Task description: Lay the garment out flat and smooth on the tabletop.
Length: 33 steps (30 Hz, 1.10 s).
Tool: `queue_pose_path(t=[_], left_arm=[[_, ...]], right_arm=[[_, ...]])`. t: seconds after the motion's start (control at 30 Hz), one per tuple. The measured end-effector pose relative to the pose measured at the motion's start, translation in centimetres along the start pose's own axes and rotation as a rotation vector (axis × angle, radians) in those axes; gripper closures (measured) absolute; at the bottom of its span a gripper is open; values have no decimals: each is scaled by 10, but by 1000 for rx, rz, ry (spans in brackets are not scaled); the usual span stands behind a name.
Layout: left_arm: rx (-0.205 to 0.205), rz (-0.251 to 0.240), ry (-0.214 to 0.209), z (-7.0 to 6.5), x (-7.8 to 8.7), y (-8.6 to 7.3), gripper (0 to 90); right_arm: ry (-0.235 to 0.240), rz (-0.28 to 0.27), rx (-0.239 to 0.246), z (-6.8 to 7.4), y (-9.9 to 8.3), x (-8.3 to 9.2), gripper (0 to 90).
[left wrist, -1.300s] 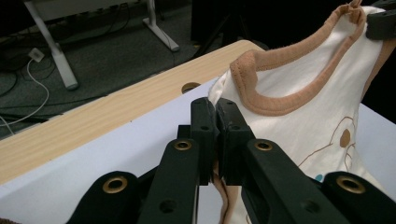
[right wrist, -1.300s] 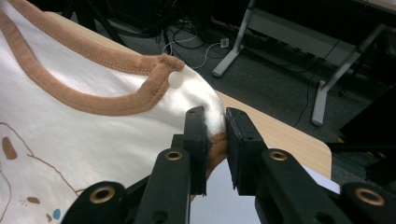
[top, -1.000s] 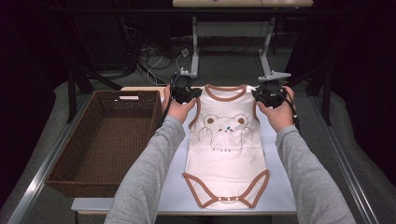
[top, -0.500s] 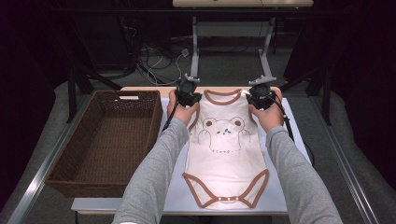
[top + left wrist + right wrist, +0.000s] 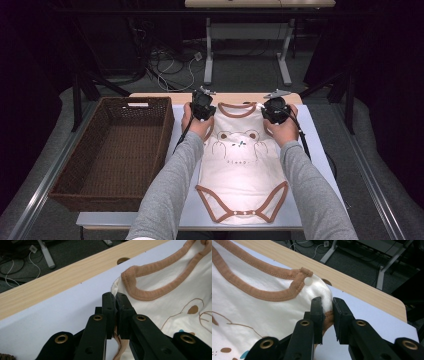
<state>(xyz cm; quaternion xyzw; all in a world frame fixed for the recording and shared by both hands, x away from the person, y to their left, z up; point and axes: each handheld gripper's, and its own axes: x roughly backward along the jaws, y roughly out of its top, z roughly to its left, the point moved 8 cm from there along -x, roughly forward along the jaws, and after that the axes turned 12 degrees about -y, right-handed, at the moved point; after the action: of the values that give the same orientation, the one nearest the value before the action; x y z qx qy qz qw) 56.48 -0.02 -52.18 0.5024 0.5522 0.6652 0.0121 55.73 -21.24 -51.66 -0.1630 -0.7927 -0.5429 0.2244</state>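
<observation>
Cream bodysuit point(image 5: 240, 170) spread flat on the pale tabletop point(image 5: 315, 150), long axis running away from the near edge; brown-trimmed neckline point(image 5: 235, 107) at the far end, snap crotch point(image 5: 243, 212) pointing back toward the person; bear print face up. Left gripper point(image 5: 115, 300) at the left shoulder, jaws pressed together on the fabric edge; right gripper point(image 5: 327, 305) at the right shoulder, jaws clamped on a bunch of brown trim beside a white snap point(image 5: 307, 281). Wicker basket point(image 5: 112, 150) just left of the garment, on the tabletop; wooden strip point(image 5: 62, 282) beyond the neckline; nothing lying across the garment.
</observation>
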Motion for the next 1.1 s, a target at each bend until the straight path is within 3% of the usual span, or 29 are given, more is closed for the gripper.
queue_pose_path(t=[0.13, 0.43, 0.53, 0.63, 0.73, 1.1], left_arm=[[-1, -2, 7, 2, -5, -4, 866], [11, -36, 14, 7, -9, -1, 848], [16, -47, 35, 11, -11, -1, 734], [30, -41, 49, 14, -10, -3, 653], [29, -37, 63, 16, -8, -3, 544], [71, -52, 64, 22, 2, -6, 447]], right_arm=[[-12, 3, 30, 2, -4, -5, 789], [-38, -10, 38, 5, -3, -12, 773], [-54, -39, 20, 3, 0, -16, 614], [-81, -35, 23, -1, -2, -18, 544], [-79, -20, 14, -3, -4, -19, 528], [-44, -20, -5, -3, -1, -11, 478]])
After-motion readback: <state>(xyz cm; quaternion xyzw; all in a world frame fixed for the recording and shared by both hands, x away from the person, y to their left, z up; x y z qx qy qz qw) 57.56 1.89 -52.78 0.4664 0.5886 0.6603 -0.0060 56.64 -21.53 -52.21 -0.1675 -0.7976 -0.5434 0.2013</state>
